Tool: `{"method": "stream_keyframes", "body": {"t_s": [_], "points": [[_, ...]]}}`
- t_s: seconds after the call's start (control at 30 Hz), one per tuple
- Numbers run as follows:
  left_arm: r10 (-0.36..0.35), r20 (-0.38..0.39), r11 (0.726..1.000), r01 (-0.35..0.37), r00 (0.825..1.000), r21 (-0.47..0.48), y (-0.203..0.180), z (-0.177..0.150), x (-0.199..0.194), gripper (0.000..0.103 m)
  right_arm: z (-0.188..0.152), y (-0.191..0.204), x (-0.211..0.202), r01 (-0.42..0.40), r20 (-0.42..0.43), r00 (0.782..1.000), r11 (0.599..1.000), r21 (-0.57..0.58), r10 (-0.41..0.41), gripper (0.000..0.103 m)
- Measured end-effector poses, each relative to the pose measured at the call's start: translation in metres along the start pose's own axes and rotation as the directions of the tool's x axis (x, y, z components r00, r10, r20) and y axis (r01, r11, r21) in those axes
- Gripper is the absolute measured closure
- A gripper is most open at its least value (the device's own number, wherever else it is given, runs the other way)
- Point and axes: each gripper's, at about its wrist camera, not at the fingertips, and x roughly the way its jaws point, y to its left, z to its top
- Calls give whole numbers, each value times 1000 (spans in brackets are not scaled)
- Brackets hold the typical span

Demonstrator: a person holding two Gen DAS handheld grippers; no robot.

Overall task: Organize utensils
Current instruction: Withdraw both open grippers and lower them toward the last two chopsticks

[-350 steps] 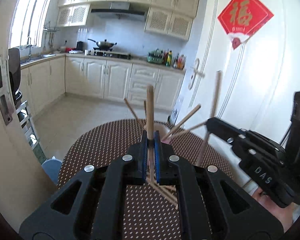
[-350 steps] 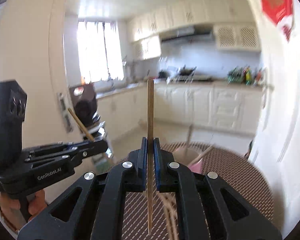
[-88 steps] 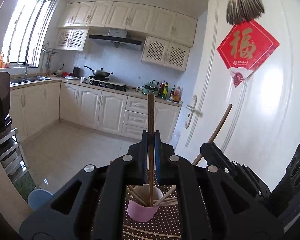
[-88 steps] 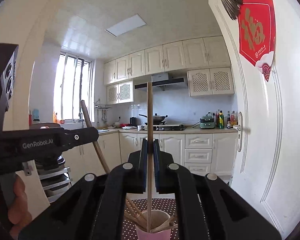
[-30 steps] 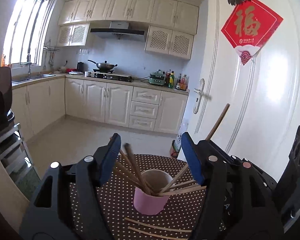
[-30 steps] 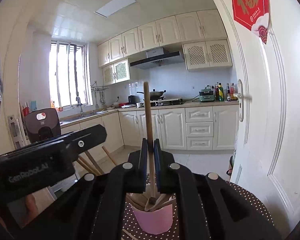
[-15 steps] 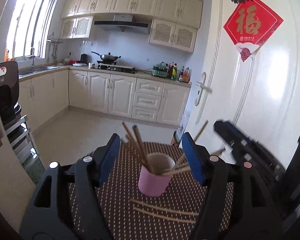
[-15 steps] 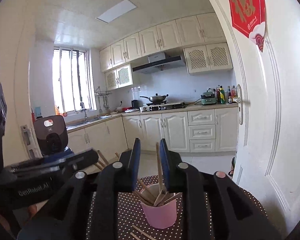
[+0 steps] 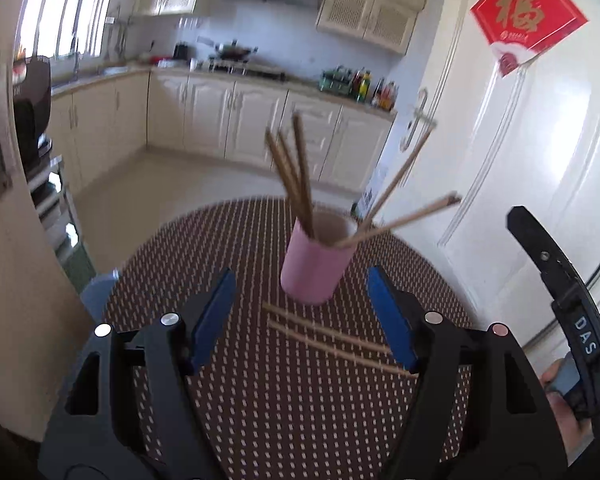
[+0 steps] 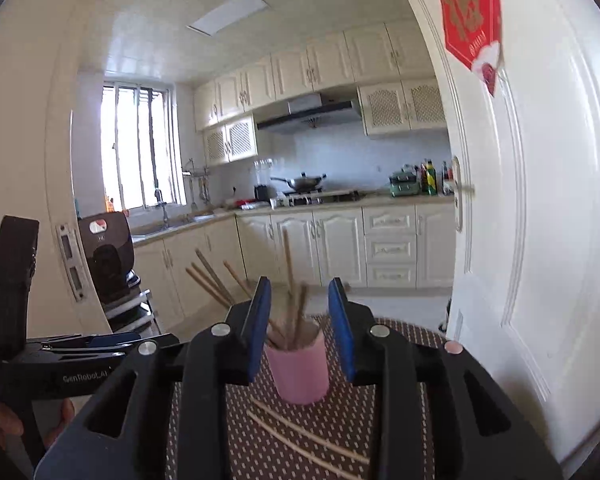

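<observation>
Where the round desk point(image 9: 228, 364) stands, its brown cloth dotted with white, a kitchen opens behind: cream cabinets point(image 10: 320, 240), a wok point(image 10: 302, 180) on the stove, a bright window point(image 10: 136, 148), and a white door point(image 9: 532, 168) bearing a red paper charm point(image 9: 526, 20). On the desk a pink cup point(image 9: 316, 260) stands upright, holding wooden chopsticks point(image 9: 296, 172) that fan upward, some leaning left, two slanting right. Just in front of the cup, two loose chopsticks point(image 9: 332, 340) lie flat, long axes running crosswise from near left to right. Above them the left tool point(image 9: 302, 312) is spread wide and still opening, nothing between its pads. Facing the cup, the right tool point(image 10: 300, 324) is also parting, holding nothing.
</observation>
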Motion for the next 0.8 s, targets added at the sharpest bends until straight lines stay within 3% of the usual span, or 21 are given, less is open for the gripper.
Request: {"method": "stream_keyframes", "body": {"t_s": [0.27,0.63,0.8], "points": [[0,-194,998,-13,981,-65,-1,-39,41,35,-41,-24,6,41,-123,992,998,42,-36,72],[13,-335,990,-59,942,-126,-16,-71,91,35,-70,-55,20,67,-228,973,991,118,-38,65],[55,-399,983,-120,915,-142,-24,-79,119,35,-78,-65,23,70,-258,966,987,141,-32,63]]}}
